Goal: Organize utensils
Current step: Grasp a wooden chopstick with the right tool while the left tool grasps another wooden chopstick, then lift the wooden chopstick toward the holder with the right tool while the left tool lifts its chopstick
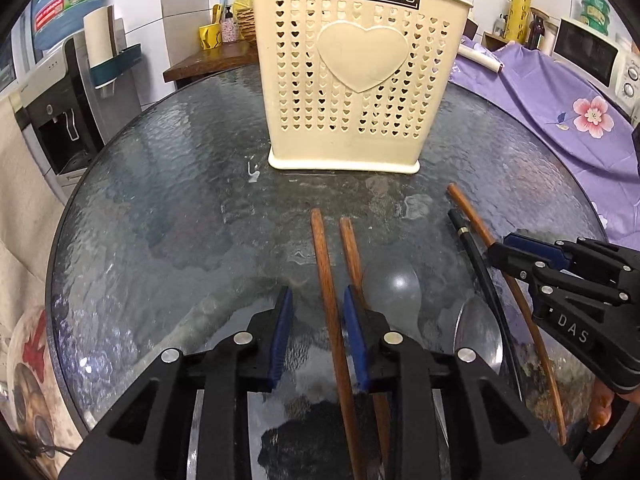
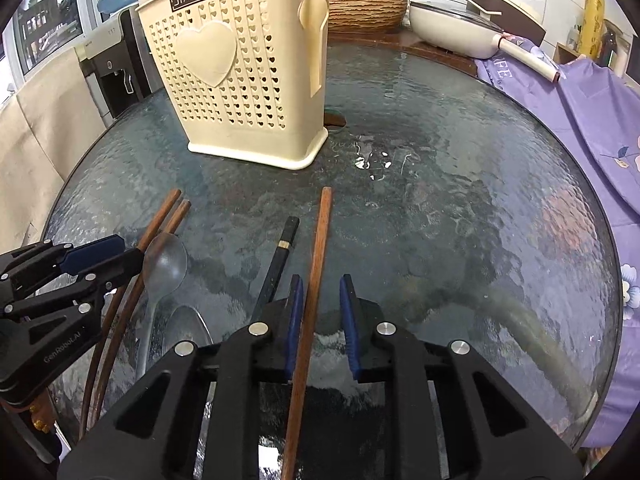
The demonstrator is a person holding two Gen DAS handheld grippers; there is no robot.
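Utensils lie in the lower half of both views on a round glass table [image 1: 160, 200], in front of the cream utensil holder [image 1: 352, 80] at upper centre. The left gripper [image 1: 316, 312] straddles one brown wooden chopstick [image 1: 326, 280], jaws part open, pads not pressing it. The right gripper [image 2: 322, 304] likewise brackets another brown chopstick [image 2: 318, 260], which lies against its left pad [image 2: 295, 320], the right pad clear. A black chopstick [image 2: 280, 256] and a clear plastic spoon [image 2: 166, 264] lie between the two chopsticks.

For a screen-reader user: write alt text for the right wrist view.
The right gripper straddles a brown wooden chopstick on a glass table, pads not yet pressing. A black chopstick lies alongside; a cream utensil holder stands behind.
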